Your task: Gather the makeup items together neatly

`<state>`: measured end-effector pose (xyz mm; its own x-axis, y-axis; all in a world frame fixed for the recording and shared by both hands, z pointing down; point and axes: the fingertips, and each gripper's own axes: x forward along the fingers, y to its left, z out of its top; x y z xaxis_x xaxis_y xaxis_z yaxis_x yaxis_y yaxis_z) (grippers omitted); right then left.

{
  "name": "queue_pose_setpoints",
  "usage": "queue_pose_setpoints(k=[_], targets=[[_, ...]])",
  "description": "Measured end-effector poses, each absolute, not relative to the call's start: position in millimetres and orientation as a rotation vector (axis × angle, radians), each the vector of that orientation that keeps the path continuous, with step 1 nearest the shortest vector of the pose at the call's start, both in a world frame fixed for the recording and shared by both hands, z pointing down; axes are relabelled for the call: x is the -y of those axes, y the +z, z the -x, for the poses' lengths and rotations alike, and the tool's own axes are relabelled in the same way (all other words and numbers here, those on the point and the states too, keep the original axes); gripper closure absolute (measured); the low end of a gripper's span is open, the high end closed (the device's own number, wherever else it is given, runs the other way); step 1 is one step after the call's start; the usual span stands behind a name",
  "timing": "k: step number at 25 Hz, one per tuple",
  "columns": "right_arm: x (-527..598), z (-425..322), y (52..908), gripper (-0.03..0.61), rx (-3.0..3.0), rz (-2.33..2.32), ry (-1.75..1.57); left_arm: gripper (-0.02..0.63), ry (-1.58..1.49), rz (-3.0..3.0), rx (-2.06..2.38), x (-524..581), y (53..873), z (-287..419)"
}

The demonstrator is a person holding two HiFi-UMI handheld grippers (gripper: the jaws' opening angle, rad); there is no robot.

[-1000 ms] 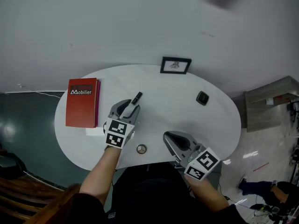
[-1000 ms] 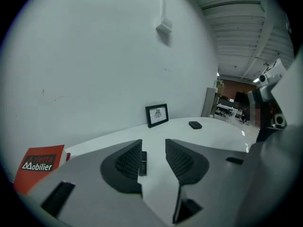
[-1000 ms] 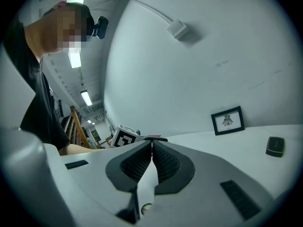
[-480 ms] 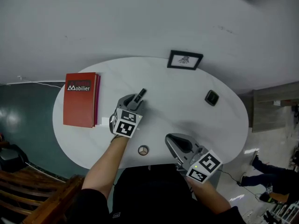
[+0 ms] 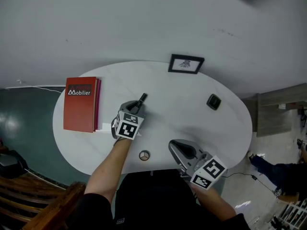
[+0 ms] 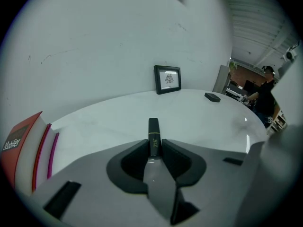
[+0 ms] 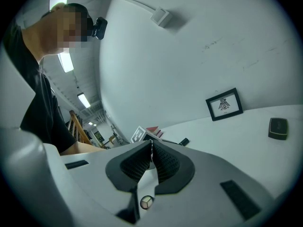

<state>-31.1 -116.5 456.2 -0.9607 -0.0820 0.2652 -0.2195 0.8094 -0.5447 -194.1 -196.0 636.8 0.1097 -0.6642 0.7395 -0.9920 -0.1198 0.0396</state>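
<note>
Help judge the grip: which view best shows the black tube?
Left gripper view: the black tube lies close-up between the left gripper's fingers, which have just been closing. Head view shows it small; right gripper view only its tip.

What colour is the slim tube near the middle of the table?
Black, with yellowish print; the slim tube shows best in the left gripper view.

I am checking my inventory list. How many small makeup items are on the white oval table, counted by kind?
slim black tube: 1
flat black square case: 1
small round silver case: 1
Total: 3
</note>
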Motion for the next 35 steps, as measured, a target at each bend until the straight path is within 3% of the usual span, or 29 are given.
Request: queue_pose_setpoints(k=[20,35], targets=[[108.0,39.9,430.9,0.541,2.782,-0.081,0.816,0.517,0.460,-1.413,1.827,138.3,641.1,207.4],[105.8,41.2,434.2,0.541,2.770,-0.086,0.826,0.499,0.438,-1.453,1.821,148.4,631.7,197.2]])
